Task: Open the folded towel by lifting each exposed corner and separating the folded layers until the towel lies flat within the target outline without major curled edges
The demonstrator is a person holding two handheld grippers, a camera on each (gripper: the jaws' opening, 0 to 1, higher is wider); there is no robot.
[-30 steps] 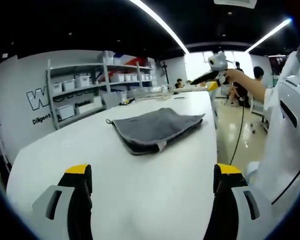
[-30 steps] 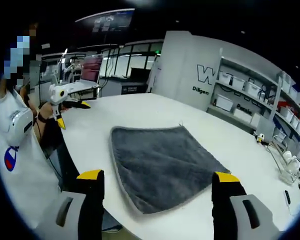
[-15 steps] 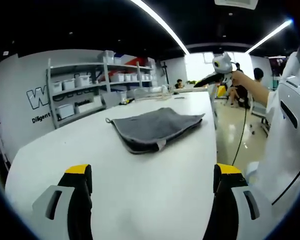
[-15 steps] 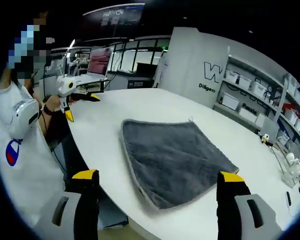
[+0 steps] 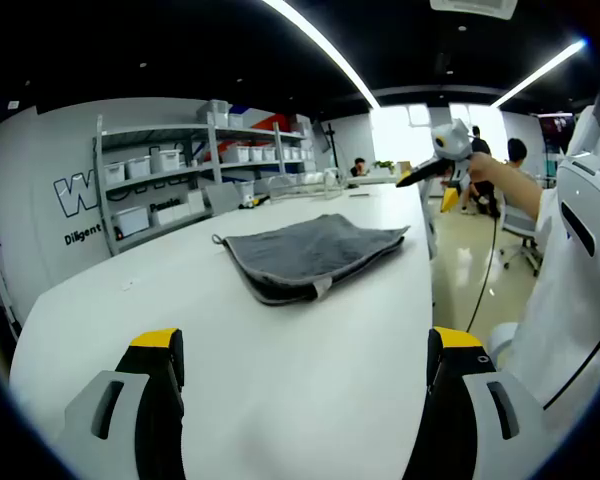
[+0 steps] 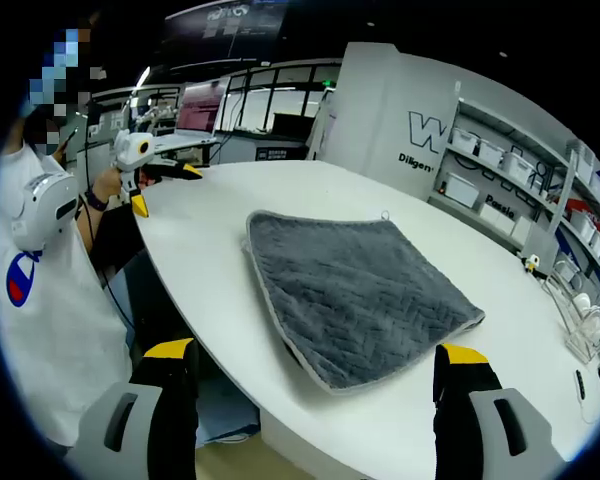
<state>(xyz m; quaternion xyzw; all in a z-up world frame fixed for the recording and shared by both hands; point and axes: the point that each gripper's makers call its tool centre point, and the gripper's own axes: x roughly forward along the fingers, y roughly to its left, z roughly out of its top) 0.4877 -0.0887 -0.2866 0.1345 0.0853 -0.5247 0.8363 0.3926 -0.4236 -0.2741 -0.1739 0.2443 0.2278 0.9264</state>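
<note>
A grey folded towel (image 5: 305,255) with a pale hem lies flat on the white table (image 5: 130,300), well ahead of my left gripper (image 5: 305,345), whose yellow-tipped jaws stand wide apart and hold nothing. A hand holds my right gripper (image 5: 427,185) in the air beyond the table's right edge. In the right gripper view the towel (image 6: 365,295) spreads just beyond my open right gripper (image 6: 315,352), near the table's (image 6: 210,240) front edge. A small loop sticks out at its far corner. The left gripper (image 6: 166,190) hovers open at the far left.
Shelves with white bins (image 5: 170,180) line the wall behind the table. A wire rack (image 6: 580,320) stands at the table's far right. The person in a white shirt (image 6: 40,300) stands beside the table's left edge. Seated people (image 5: 515,150) are far off.
The right gripper's camera has moved in towards the towel, which now looks larger. In the left gripper view the right gripper has drifted right. The towel lies where it was.
</note>
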